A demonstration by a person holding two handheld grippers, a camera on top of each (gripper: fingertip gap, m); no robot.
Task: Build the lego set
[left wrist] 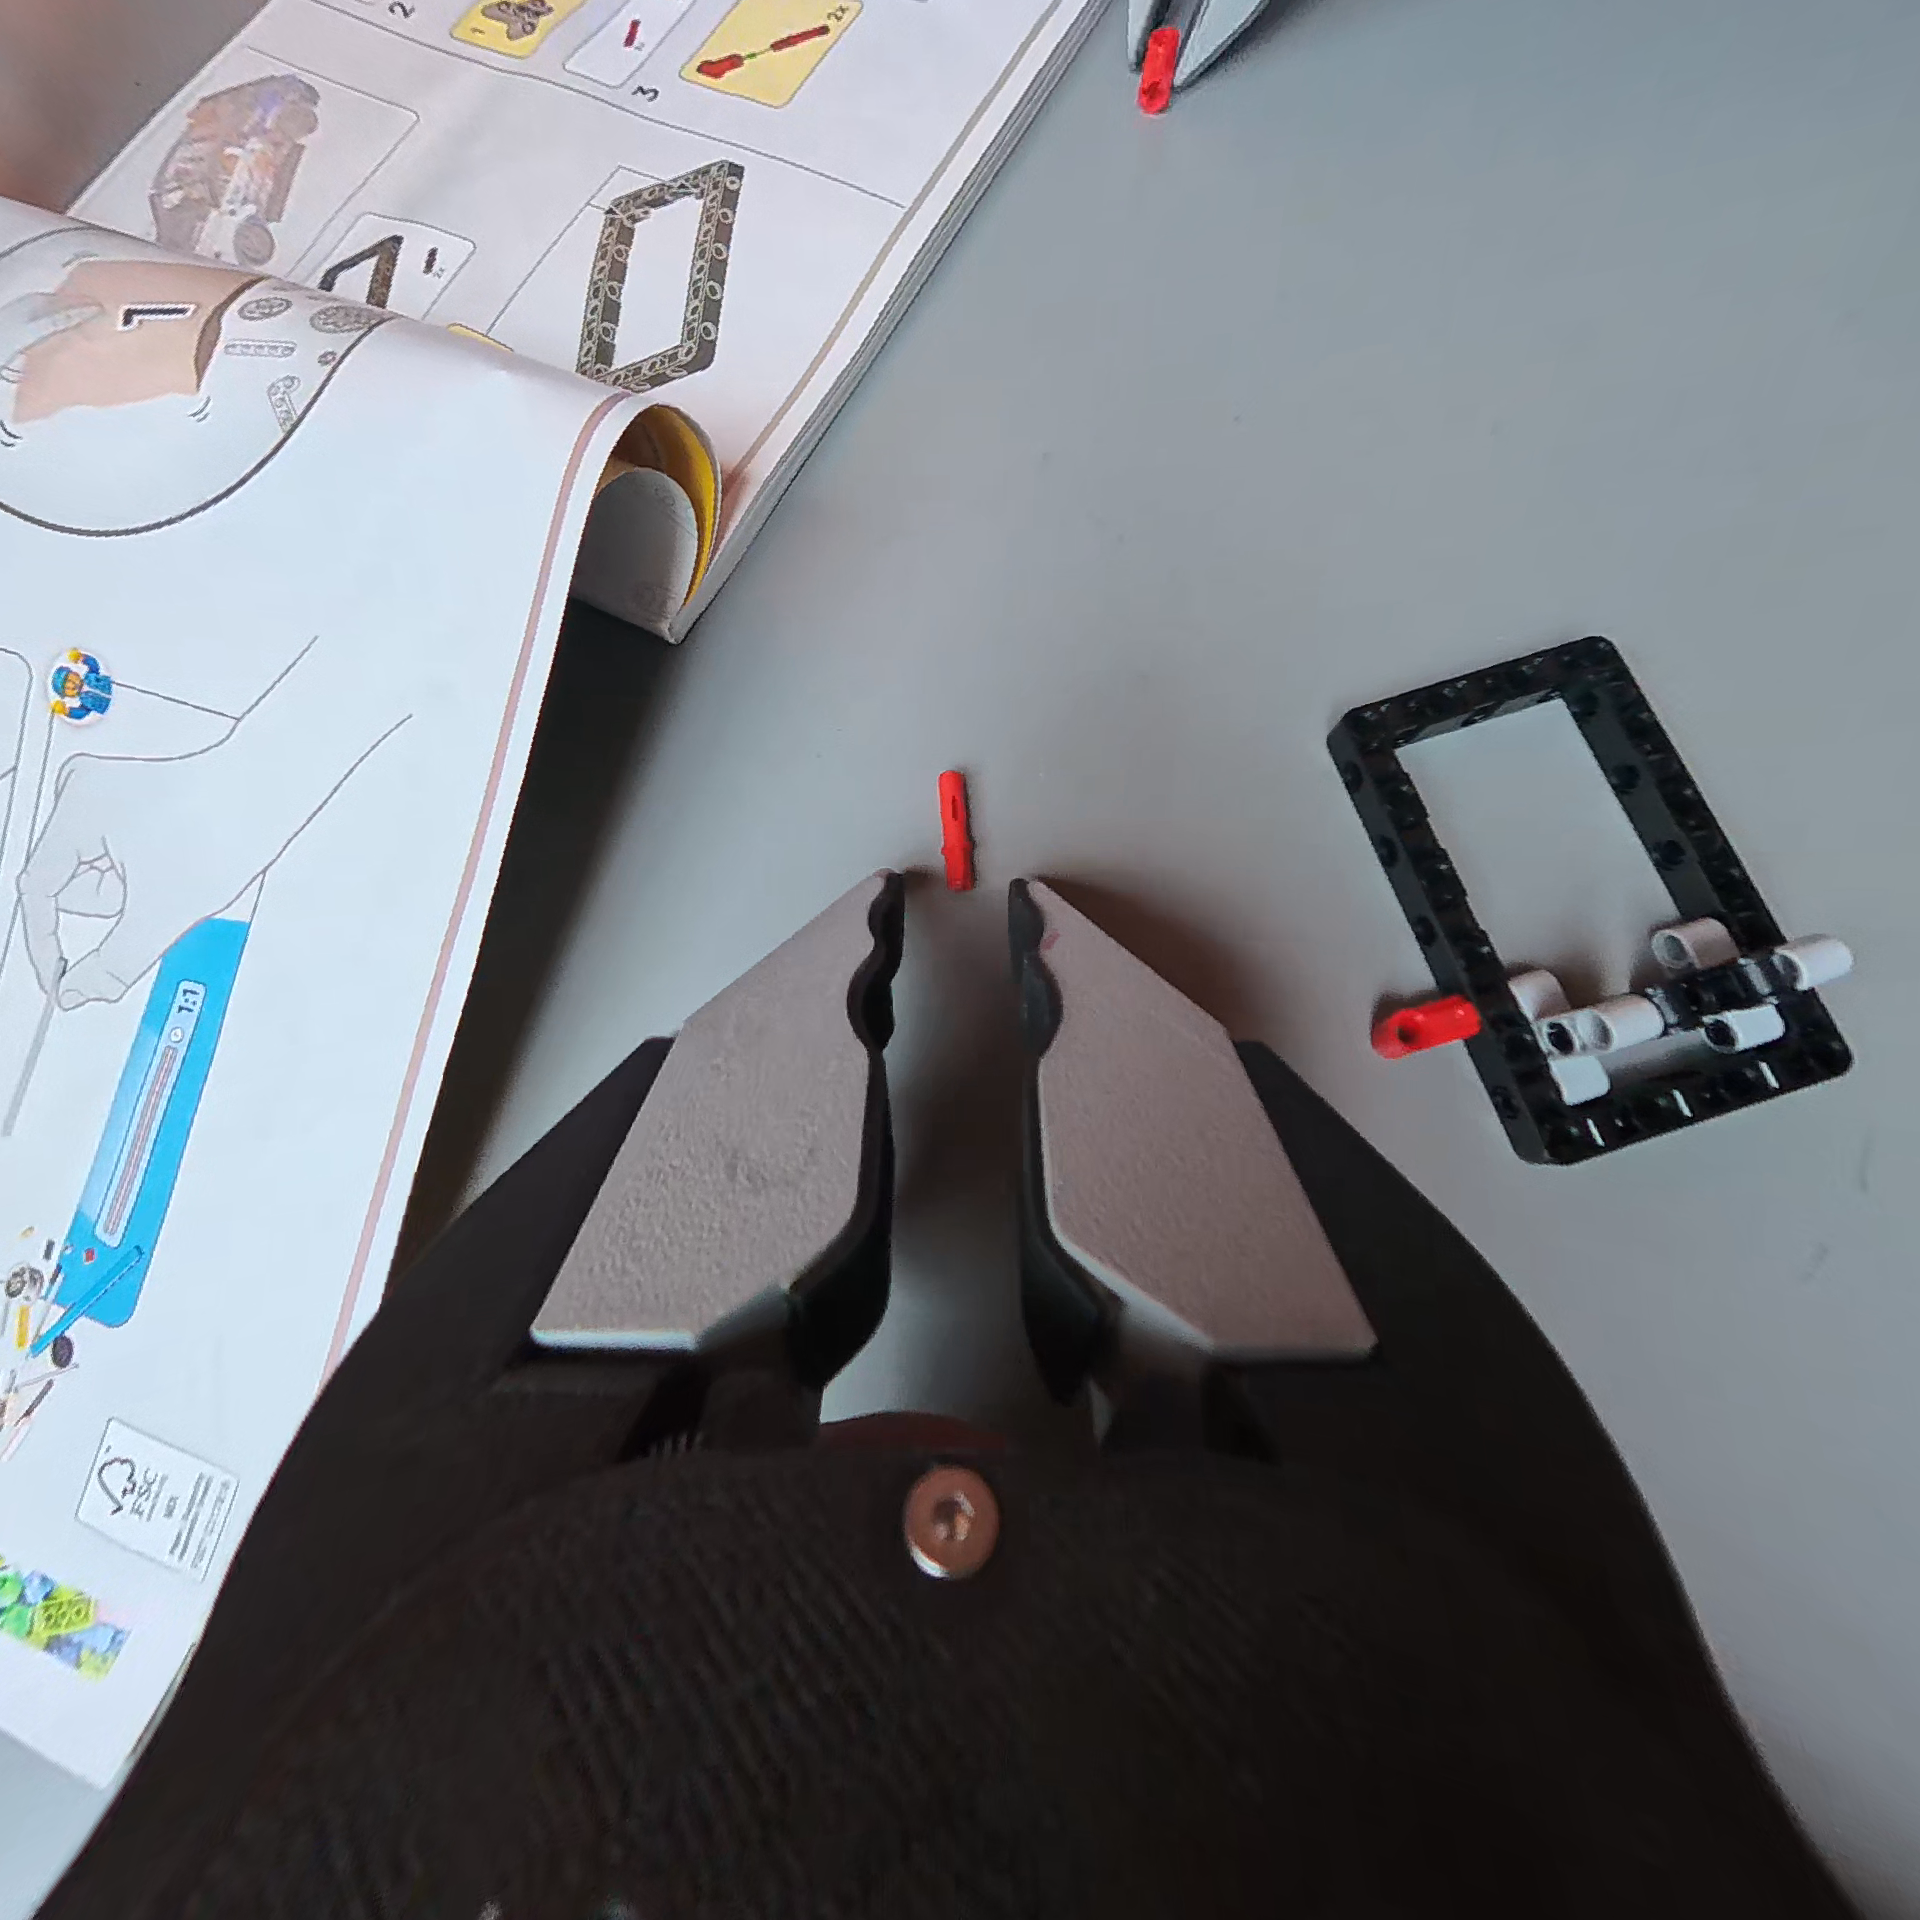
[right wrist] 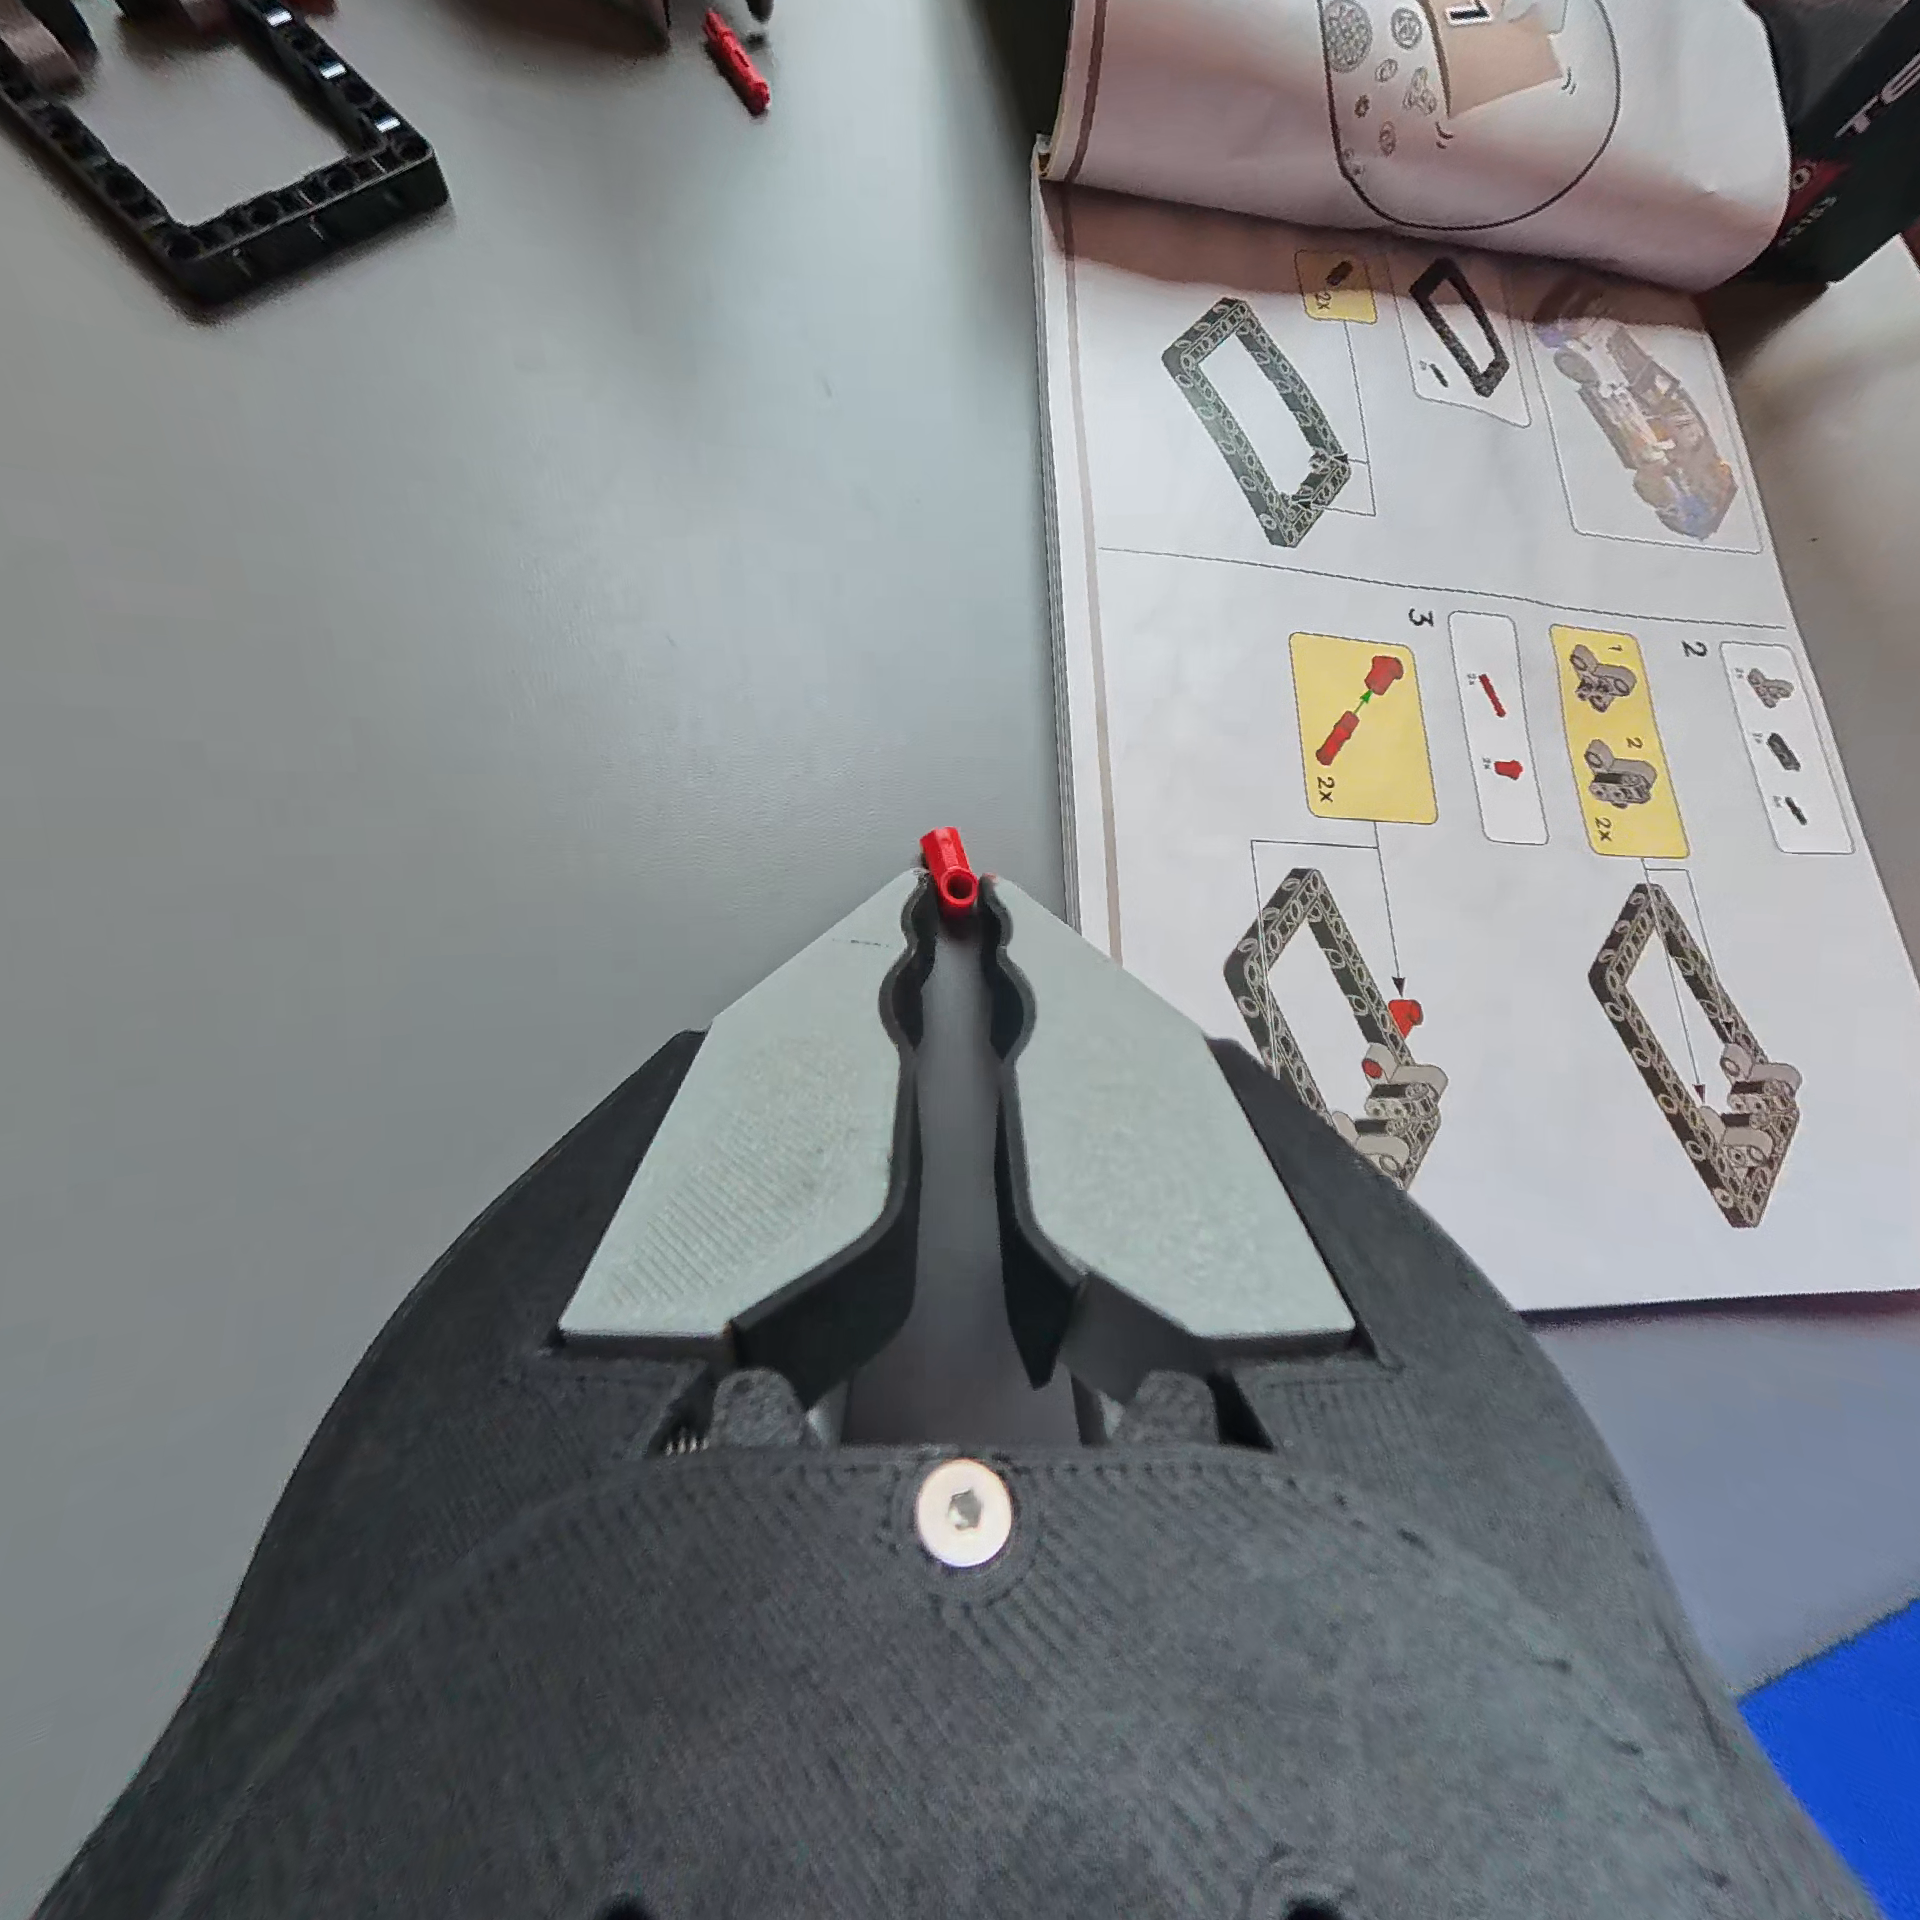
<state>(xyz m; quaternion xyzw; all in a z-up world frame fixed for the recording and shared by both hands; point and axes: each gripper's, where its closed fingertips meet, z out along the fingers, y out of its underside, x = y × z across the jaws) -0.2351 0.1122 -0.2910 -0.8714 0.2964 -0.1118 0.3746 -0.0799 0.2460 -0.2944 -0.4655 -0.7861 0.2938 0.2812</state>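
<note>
A small red pin (left wrist: 954, 829) lies on the grey table just ahead of my left gripper (left wrist: 956, 885), which is open and empty, tips either side of the pin's near end. A black rectangular frame (left wrist: 1590, 894) lies to the right, with light grey connectors (left wrist: 1652, 1003) inside its near end and a red connector (left wrist: 1423, 1023) sticking out of its left side. My right gripper (right wrist: 954, 883) is shut on a red connector piece (right wrist: 948, 868) at its tips; it also shows at the top of the left wrist view (left wrist: 1156, 68). The frame (right wrist: 223, 135) and the red pin (right wrist: 736, 57) show far off in the right wrist view.
An open instruction booklet (left wrist: 436, 312) lies left of my left gripper, its near page curled up and over. In the right wrist view the booklet (right wrist: 1455, 727) lies right of my gripper. A blue patch (right wrist: 1849, 1745) shows at the lower right, a dark box (right wrist: 1860, 135) at the upper right. About 20 cm separates my left fingertips from my right.
</note>
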